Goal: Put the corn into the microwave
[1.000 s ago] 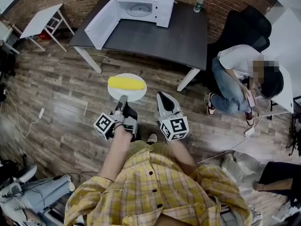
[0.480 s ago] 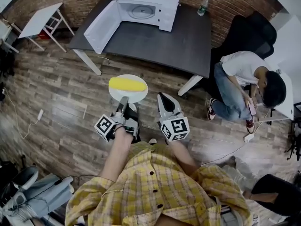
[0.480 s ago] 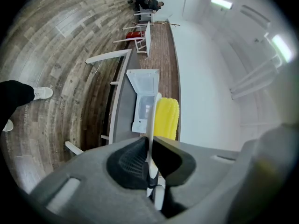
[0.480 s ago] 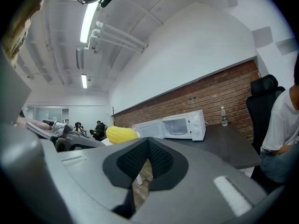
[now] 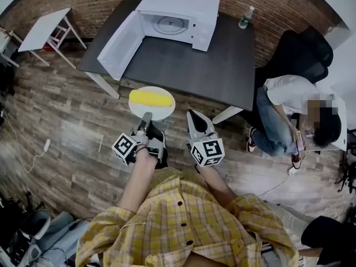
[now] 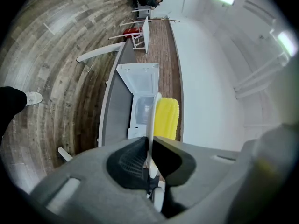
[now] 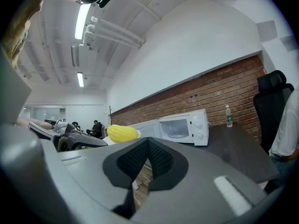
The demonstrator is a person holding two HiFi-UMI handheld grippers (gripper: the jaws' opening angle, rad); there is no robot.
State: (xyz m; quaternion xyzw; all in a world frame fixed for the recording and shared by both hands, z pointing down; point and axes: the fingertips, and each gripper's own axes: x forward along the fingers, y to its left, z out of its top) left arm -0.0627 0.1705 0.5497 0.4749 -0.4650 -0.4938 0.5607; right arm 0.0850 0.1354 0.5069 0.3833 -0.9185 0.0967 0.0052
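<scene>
White plate (image 5: 153,113) near table (image 5: 189,60) edge

1. Your head view is evenly, softly lit and sharp, though its edges bend strongly (fisheye).
2. In your right gripper view, ceiling tube lights (image 7: 83,20) glare white; the near foreground is out of focus.
3. Your left gripper view has black vignetted corners and a washed-out wall (image 6: 210,78).

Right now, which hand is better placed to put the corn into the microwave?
Left. The left tool is shut on the rim of the plate carrying the corn, pointed at the open microwave. The right tool holds nothing.
</scene>
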